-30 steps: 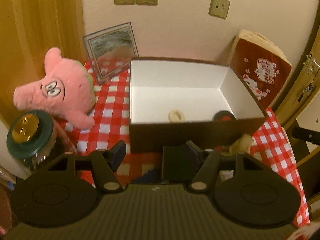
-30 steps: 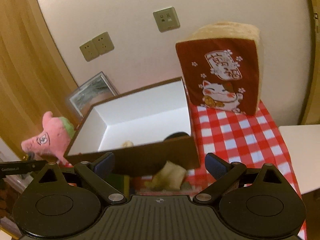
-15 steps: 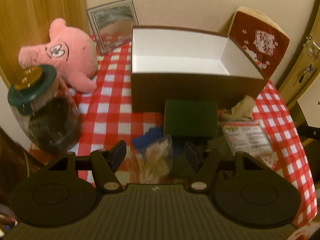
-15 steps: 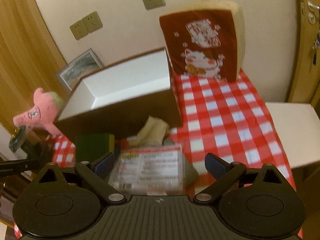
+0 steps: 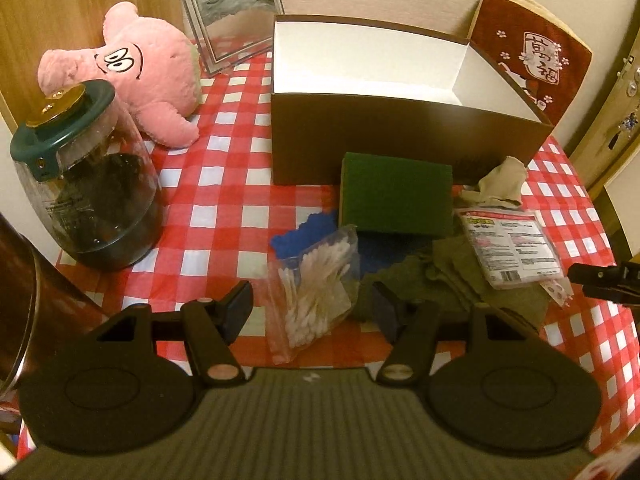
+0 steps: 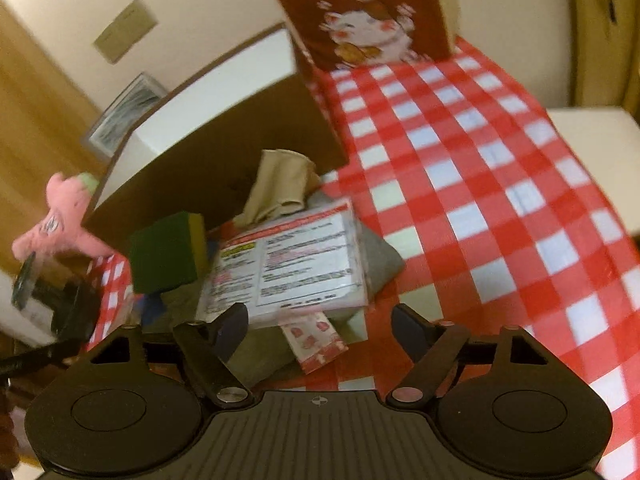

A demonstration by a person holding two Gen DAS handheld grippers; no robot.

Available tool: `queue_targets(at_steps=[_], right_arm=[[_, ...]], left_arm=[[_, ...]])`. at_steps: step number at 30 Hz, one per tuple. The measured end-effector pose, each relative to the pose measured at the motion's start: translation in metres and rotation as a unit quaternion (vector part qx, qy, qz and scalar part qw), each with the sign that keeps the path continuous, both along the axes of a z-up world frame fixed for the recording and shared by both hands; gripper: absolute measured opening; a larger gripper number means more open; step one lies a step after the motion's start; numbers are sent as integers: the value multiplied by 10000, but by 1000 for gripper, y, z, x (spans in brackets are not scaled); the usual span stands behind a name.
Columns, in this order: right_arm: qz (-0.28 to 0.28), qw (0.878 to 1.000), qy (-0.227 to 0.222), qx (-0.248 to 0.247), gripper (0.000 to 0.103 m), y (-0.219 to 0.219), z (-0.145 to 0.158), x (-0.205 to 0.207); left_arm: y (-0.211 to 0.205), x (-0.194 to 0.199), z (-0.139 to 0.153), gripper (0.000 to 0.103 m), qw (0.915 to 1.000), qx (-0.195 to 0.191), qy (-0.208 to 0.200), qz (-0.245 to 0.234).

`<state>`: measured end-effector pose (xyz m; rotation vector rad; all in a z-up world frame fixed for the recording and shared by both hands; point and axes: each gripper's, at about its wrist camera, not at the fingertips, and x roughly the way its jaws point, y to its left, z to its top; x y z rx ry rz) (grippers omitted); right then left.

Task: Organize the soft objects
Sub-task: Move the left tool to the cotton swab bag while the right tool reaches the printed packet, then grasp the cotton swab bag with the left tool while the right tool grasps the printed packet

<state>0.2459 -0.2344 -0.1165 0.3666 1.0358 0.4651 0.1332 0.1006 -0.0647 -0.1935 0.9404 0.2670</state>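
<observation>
A pile of soft things lies on the checked cloth in front of the brown box [image 5: 400, 140]: a green sponge [image 5: 394, 196], a blue cloth [image 5: 312, 232], a bag of cotton swabs [image 5: 316, 288], an olive cloth [image 5: 436, 272], a beige cloth [image 5: 500, 184] and a flat packet [image 5: 512, 248]. My left gripper [image 5: 312, 310] is open and empty, just above the swab bag. My right gripper [image 6: 320, 326] is open and empty over the packet [image 6: 288, 260], next to the sponge [image 6: 164, 256] and beige cloth [image 6: 280, 184].
A pink plush [image 5: 136, 76] lies at the back left, with a glass jar [image 5: 88, 184] in front of it. A picture frame [image 5: 232, 28] and a red cat cushion [image 5: 532, 60] lean on the wall. A white surface [image 6: 592, 152] adjoins the table's right edge.
Both grippers have pulled back from the box and dropped toward the pile in front of it. Both stay open and empty.
</observation>
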Motion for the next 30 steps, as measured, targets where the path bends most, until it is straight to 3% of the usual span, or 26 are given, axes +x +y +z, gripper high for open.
queue_targets(at_steps=[6, 12, 18, 23, 30], right_arm=[[-411, 9968, 444, 520, 71, -9, -22, 16], [-527, 9938, 686, 693, 64, -6, -36, 25], [-472, 9938, 463, 896, 50, -3, -20, 23], [-532, 9918, 251, 1137, 48, 0, -6, 23], [-642, 9853, 605, 1461, 36, 18, -23, 32]], left_arm=[[6, 6, -6, 62, 10000, 7, 83, 41], [8, 13, -10, 62, 9999, 1, 142, -3], [11, 19, -12, 62, 9999, -16, 137, -46], [12, 23, -14, 62, 9999, -46, 149, -52], [16, 27, -22, 61, 9997, -14, 215, -63]])
